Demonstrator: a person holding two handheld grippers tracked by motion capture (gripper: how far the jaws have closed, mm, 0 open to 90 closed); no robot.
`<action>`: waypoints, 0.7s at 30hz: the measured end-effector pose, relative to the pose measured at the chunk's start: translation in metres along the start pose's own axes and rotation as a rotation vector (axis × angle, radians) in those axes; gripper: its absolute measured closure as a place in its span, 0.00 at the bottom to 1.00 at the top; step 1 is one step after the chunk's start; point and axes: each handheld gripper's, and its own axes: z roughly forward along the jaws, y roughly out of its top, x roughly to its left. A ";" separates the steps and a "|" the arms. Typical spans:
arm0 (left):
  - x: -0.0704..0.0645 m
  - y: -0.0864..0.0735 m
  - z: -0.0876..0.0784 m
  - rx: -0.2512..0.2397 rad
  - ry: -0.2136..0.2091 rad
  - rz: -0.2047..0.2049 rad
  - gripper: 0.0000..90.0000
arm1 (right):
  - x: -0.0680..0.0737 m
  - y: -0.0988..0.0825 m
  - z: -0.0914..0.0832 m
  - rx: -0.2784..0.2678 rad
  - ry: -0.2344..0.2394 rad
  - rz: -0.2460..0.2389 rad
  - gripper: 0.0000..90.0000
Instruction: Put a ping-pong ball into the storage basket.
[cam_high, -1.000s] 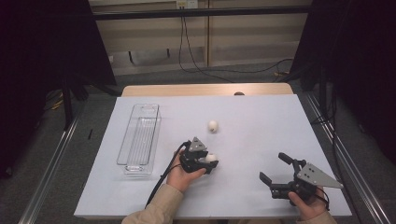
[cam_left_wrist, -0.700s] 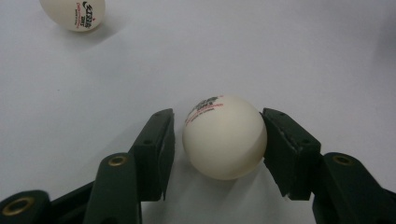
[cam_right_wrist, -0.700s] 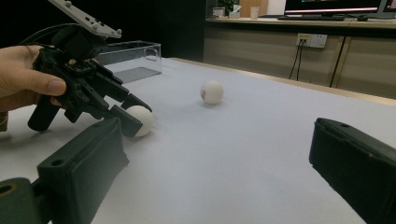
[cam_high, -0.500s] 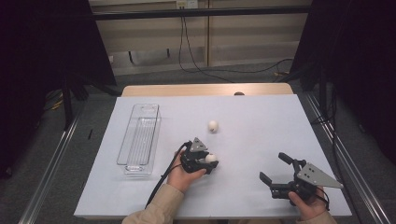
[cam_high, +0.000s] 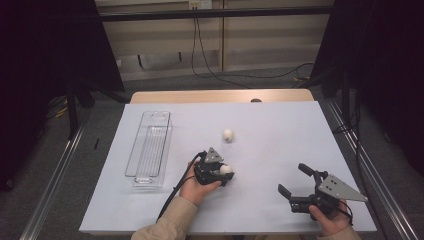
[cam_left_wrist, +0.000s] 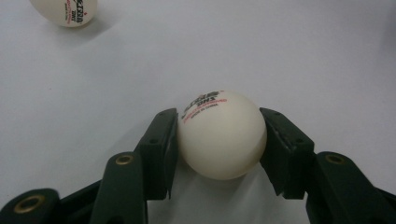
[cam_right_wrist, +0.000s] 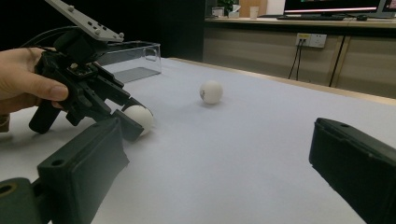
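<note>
**Closing on the near ball**

White paper is covering the table, with dark curtains and a wood-panelled wall behind. Low in the centre of the high view, the left gripper is clamping the near ball, pads pressing on both its sides. Its jaws have just been closing, the ball between them. Lifting straight up, with pressure kept light and even, should stop the smooth ball squirting out. At lower right, the right gripper is standing open and empty. Both balls, including the far ball, and the clear tray at centre left are lying just where they were a second ago.
</note>
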 end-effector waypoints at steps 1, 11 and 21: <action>-0.001 0.000 0.001 -0.005 0.002 0.000 0.56 | 0.000 0.000 0.000 0.000 0.000 0.000 0.03; -0.002 0.003 0.001 0.016 0.001 0.017 0.57 | -0.001 0.000 0.000 0.000 -0.002 0.003 0.03; -0.001 0.003 -0.001 0.017 -0.008 0.003 0.57 | -0.001 0.000 -0.001 -0.003 -0.004 0.003 0.03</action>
